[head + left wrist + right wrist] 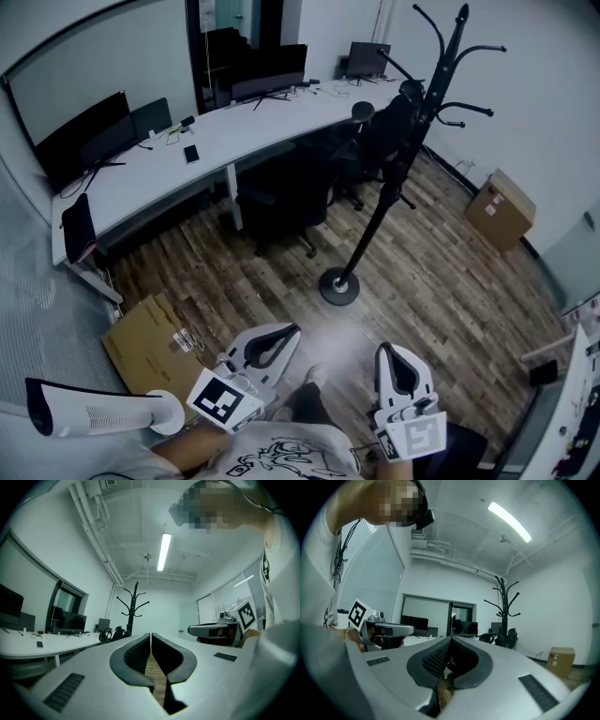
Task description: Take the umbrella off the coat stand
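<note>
Wood floor (441, 281) lies open ahead. Left hand-held gripper (281, 336) and right hand-held gripper (394, 352) are clenched, empty. Dark umbrella (392, 131) hangs on coat stand (373, 225) ahead. Closed cardboard box (500, 208) sits beyond, to the right.

left claw (287, 332), right claw (387, 351): white shells, black pads | marker cubes (225, 398): black-white squares | shirt (281, 456): white, black print

A ceiling strip lamp (163, 551) gives cool, even light; fisheye views bend and darken at the edges.
</note>
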`<state>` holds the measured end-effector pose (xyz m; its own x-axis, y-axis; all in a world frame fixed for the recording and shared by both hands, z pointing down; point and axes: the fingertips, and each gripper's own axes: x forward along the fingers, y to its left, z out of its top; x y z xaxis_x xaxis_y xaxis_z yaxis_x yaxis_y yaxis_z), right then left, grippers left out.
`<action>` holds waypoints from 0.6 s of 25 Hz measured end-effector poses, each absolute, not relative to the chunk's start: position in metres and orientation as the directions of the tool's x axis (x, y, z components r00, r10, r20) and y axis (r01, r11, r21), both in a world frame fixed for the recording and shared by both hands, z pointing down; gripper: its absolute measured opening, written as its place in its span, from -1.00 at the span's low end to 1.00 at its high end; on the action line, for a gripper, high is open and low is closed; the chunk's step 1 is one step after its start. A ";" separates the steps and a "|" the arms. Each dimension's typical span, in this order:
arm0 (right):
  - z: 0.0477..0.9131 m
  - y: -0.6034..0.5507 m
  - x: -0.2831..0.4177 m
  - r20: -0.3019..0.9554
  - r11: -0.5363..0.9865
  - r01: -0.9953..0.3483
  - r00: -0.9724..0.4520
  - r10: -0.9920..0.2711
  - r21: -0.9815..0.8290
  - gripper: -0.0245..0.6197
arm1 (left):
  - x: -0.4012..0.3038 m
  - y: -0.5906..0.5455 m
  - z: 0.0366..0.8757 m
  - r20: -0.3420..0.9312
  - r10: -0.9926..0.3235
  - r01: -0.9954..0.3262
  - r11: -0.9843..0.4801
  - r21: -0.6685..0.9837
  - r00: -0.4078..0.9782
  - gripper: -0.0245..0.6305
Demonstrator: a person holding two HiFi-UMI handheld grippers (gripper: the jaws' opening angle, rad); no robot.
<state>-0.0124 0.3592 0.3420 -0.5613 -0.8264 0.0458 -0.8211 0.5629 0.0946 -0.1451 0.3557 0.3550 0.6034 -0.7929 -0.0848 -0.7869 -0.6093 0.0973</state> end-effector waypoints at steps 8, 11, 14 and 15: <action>0.347 0.326 -0.003 0.049 0.557 -0.826 -0.555 -0.831 0.088 -0.90 | -0.134 0.322 0.355 -0.099 -0.777 -0.772 -0.629 0.087 0.622 -0.84; 0.348 0.310 0.004 0.047 0.554 -0.828 -0.552 -0.832 0.089 -0.90 | -0.128 0.307 0.362 -0.036 -0.778 -0.773 -0.627 0.096 0.627 -0.84; 0.347 0.292 0.012 0.047 0.551 -0.830 -0.549 -0.835 0.088 -0.90 | -0.119 0.287 0.361 -0.040 -0.772 -0.767 -0.635 0.093 0.634 -0.84; 0.346 0.285 0.016 0.048 0.550 -0.830 -0.548 -0.835 0.089 -0.90 | -0.115 0.279 0.357 -0.058 -0.769 -0.765 -0.639 0.087 0.636 -0.84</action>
<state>0.0158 0.2845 0.3464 -0.5482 -0.8350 0.0482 -0.8303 0.5502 0.0886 -0.1151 0.2794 0.3575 0.6360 -0.7695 -0.0583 -0.7646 -0.6386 0.0870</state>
